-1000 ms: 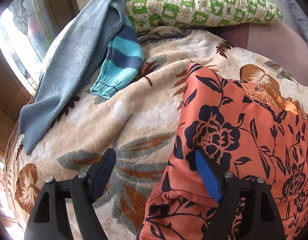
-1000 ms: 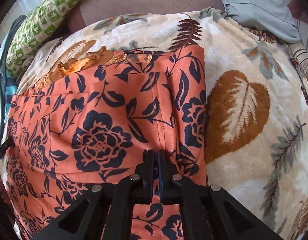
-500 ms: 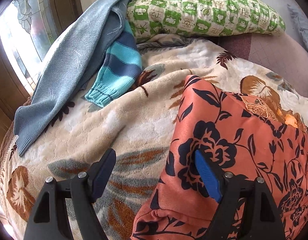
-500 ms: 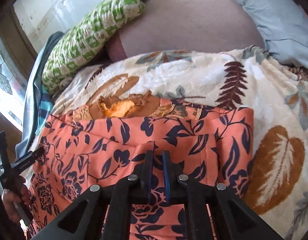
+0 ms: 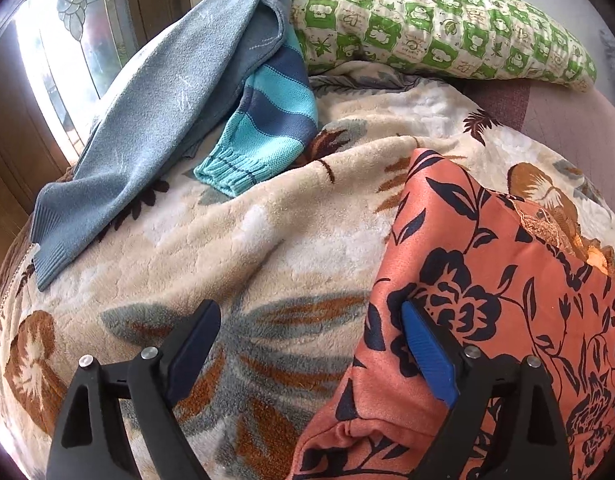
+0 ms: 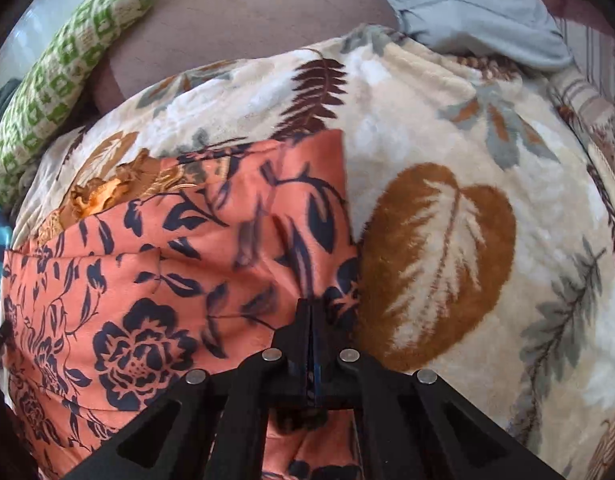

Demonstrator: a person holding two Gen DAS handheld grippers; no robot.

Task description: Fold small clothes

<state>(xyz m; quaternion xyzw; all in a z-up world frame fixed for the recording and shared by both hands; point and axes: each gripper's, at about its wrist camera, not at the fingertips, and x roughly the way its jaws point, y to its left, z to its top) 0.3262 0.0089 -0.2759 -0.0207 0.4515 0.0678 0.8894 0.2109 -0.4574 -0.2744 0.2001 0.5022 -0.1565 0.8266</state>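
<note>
An orange garment with dark blue flowers [image 5: 487,280] lies folded on the leaf-patterned blanket [image 5: 267,240]; it also shows in the right wrist view [image 6: 179,264]. My left gripper [image 5: 311,332] is open, its right finger over the garment's left edge, its left finger over bare blanket. My right gripper [image 6: 310,316] is shut on the orange garment near its right edge.
A grey-blue sweater [image 5: 155,120] and a turquoise striped sleeve [image 5: 267,120] lie at the blanket's far left. A green-checked pillow [image 5: 439,28] lies at the back. A pale blue pillow [image 6: 467,4] sits at the far right. A window [image 5: 47,60] is on the left.
My right gripper stayed shut on the garment, tilted up and then came back down over it. My left gripper stayed open and drifted slightly; the garment's left edge shifted a little.
</note>
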